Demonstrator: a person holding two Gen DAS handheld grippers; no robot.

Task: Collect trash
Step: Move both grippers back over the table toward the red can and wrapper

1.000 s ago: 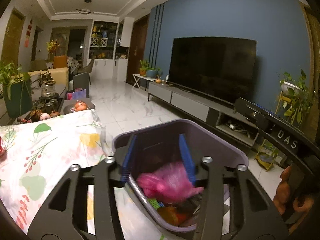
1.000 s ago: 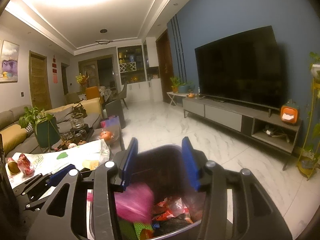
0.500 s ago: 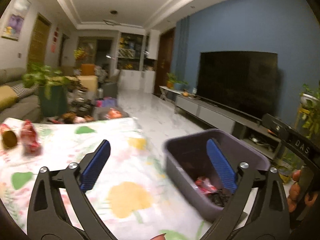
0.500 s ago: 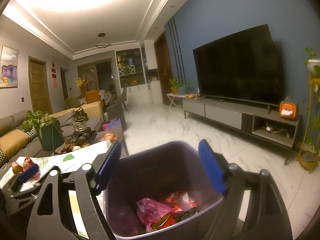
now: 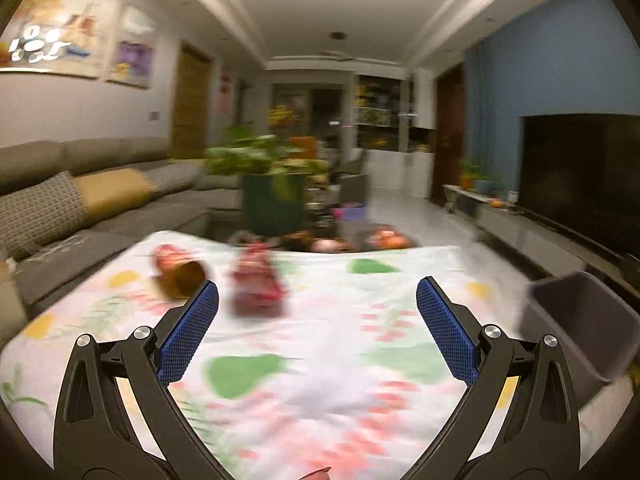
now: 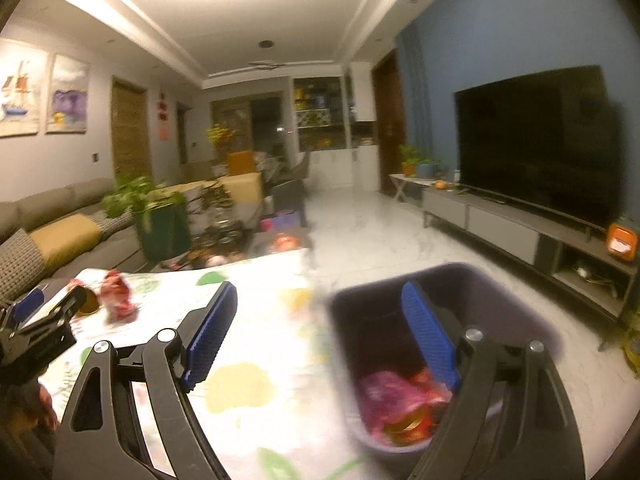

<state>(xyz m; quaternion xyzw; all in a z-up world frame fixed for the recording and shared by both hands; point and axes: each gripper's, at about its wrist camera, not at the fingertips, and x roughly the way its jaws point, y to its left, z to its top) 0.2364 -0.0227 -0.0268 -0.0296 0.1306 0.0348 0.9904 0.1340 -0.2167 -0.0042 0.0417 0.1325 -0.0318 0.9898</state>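
Note:
My left gripper [image 5: 317, 292] is open and empty over the floral tablecloth [image 5: 320, 360]. Ahead of its left finger, a brown paper cup [image 5: 182, 276] lies on its side. A crumpled red wrapper [image 5: 256, 284] sits beside it. The dark bin [image 5: 580, 320] stands off the table's right edge. My right gripper [image 6: 320, 292] is open with nothing between its fingers; its right finger hangs over the bin [image 6: 500, 292]. Inside lie a pink bag [image 6: 384, 392] and other bright scraps. The wrapper [image 6: 116, 296] and cup [image 6: 86, 302] show far left, blurred.
A grey sofa [image 5: 80, 200] with cushions runs along the left. A potted plant [image 5: 272, 200] and a cluttered tea tray stand beyond the table. A television [image 6: 536, 136] on a low cabinet [image 6: 500, 228] lines the right wall, with marble floor [image 6: 380, 232] between.
Both grippers have opened, and the pink bag now lies in the bin. My left gripper swung left from the bin to the table. My right gripper shifted left, half over the table.

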